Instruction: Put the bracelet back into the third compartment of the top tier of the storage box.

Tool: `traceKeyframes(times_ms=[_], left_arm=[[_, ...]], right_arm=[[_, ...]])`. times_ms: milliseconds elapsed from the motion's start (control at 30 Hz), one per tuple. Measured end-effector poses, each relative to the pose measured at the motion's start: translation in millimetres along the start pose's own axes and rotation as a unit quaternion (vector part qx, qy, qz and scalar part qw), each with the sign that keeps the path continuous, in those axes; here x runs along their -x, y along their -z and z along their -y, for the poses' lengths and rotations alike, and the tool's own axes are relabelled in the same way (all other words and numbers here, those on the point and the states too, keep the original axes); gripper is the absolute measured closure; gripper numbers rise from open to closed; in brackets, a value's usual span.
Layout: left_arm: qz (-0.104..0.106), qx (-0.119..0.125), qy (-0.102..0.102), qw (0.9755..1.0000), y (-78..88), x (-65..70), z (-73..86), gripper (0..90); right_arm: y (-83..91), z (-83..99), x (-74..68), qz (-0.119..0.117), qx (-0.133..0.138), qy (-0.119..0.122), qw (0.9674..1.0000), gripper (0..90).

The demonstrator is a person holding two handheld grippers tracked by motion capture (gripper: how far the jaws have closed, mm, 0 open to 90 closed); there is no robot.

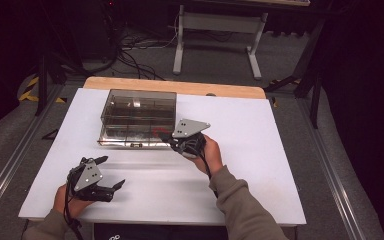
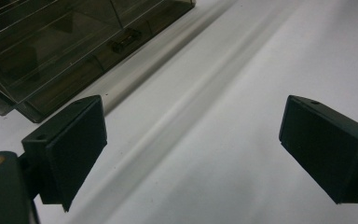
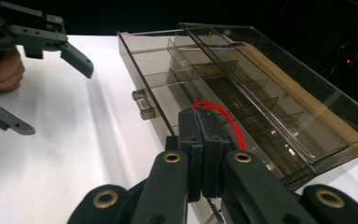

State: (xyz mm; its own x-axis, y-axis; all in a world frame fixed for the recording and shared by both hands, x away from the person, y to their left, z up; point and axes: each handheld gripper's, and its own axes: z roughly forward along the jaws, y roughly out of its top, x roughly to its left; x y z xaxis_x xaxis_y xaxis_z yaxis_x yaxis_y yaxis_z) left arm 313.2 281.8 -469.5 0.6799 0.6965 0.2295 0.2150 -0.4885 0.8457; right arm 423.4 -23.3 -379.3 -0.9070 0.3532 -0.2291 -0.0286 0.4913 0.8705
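Observation:
A smoky clear compartment box stands at the far middle of the white table, its lid apparently lifted. My right gripper is at the box's near right corner, jaws pressed together on a thin red cord loop. The loop arches out of the tips over the front compartments. My left gripper rests near the table's front left, jaws wide apart and nothing between them. Its black pads face bare table, with the box beyond. The right gripper view shows this gripper at upper left.
The box's small latch sticks out of its near wall. A wooden strip runs along the table's far edge. Beyond it are a white stand and cables on the floor. White table surface lies between the two hands.

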Motion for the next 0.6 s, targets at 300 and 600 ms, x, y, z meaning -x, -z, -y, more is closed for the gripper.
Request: traceKeyframes(times_ms=[300, 600], left_arm=[[-0.001, -0.001, -0.002, 1.0000, 0.1, 0.0, 0.0, 8.4], [0.000, -0.002, -0.002, 1.0000, -0.1, 0.0, -0.1, 8.5]], right_arm=[[-7.0, 2.6, 3.2, 0.012, -0.010, -0.008, 0.9998, 89.5], [-10.5, 3.5, 3.6, 0.014, -0.009, -0.013, 0.9998, 89.4]])
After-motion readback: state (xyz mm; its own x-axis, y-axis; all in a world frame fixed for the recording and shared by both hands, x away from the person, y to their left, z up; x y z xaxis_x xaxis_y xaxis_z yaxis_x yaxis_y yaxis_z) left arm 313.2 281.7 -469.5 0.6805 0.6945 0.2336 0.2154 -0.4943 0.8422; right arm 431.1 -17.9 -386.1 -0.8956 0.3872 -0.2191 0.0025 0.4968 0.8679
